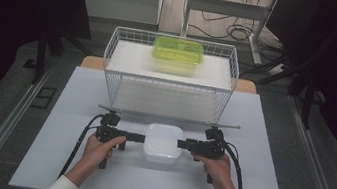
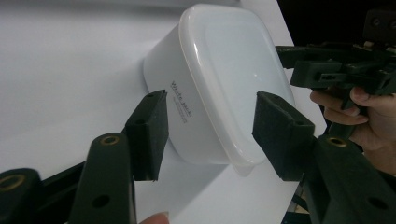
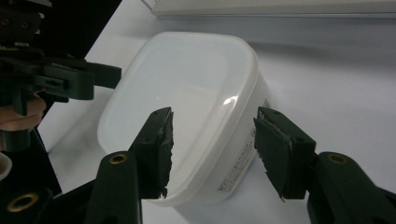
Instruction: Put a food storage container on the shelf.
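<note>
A white lidded plastic container (image 1: 162, 143) sits on the white table (image 1: 70, 161), just in front of the wire rack. My left gripper (image 1: 141, 138) points at its left side and my right gripper (image 1: 180, 144) at its right side. In the left gripper view the container (image 2: 219, 79) has its near edge between the wide-apart jaws of the left gripper (image 2: 210, 100). The right gripper (image 3: 215, 116) stands open the same way around the container (image 3: 187, 107). Neither pair of pads visibly presses the container. Each gripper view shows the opposite gripper (image 2: 336, 70) (image 3: 60, 79) beyond the container.
A white wire rack (image 1: 168, 82) stands behind the container, with a lime-green lidded box (image 1: 177, 53) on its upper shelf. The table's front edge lies near the person's sleeves. Cables and a desk frame (image 1: 230, 7) are on the floor beyond.
</note>
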